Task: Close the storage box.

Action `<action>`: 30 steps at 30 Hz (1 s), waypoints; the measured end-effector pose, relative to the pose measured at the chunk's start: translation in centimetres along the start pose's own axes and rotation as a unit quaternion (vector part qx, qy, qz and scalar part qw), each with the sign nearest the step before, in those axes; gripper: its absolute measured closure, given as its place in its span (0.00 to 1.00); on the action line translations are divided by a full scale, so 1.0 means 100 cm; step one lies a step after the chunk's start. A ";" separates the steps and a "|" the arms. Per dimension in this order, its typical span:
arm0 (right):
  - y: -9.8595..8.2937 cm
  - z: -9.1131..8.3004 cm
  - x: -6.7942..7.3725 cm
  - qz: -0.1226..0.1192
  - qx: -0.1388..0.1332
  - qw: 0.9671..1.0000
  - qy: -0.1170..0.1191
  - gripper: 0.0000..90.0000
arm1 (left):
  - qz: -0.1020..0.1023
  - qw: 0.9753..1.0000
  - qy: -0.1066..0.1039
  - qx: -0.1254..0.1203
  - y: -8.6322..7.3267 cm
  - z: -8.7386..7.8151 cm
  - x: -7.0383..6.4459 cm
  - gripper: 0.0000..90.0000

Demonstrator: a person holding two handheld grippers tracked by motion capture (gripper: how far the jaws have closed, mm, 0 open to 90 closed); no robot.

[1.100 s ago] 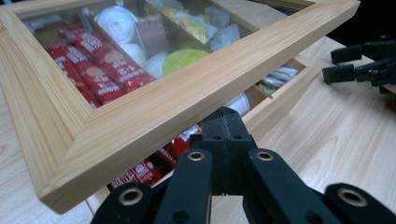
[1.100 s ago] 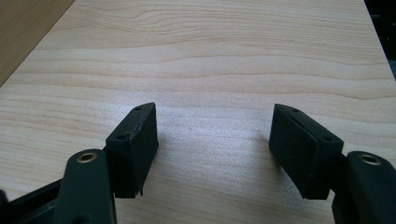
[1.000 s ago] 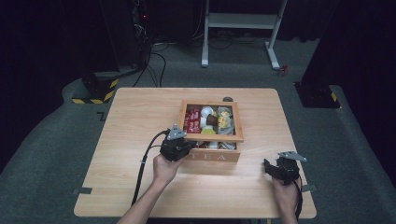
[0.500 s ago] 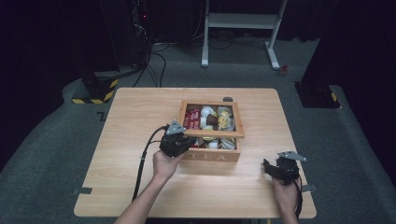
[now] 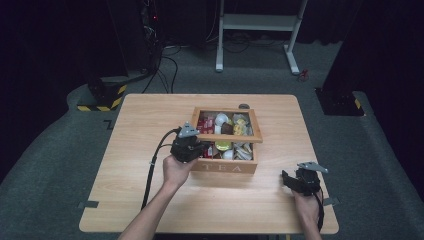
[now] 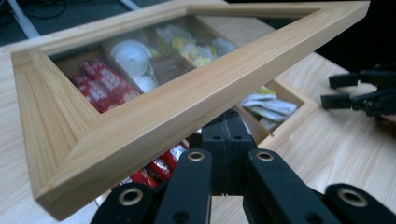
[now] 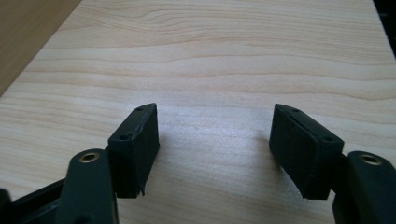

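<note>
Lifted a little higher than a second ago, the glass-paned lid (image 6: 140, 116) tilts above the tea box (image 5: 225, 165) mid-bench, its front rail resting over the left claw (image 5: 200, 148), whose jaws are pressed together, apparently under it. Near the bench's front right corner, the right claw (image 7: 215, 149) rests spread, holding nothing.

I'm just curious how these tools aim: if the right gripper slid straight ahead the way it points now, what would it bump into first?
Probably nothing soon. The right gripper, jaws open, faces bare table; the tea box sits off to one side, though depth is hard to judge.
</note>
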State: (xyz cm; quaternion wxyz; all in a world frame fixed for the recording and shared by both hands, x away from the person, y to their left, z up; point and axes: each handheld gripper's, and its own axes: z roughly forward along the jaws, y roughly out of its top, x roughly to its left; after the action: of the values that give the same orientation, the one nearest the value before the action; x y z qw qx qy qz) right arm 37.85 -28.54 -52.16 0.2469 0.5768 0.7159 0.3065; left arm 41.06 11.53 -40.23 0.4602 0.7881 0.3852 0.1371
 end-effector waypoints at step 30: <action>0.035 -0.028 0.037 -0.023 -0.070 0.985 0.159 0.37 | -0.008 1.000 -0.005 -0.014 0.021 -0.003 0.009 0.94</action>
State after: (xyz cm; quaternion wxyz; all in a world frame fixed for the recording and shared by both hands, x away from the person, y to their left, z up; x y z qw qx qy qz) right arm 37.46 -24.86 -47.65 0.1767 0.4855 0.7359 0.4376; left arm 42.47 11.75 -38.42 0.4744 0.7789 0.3874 0.1347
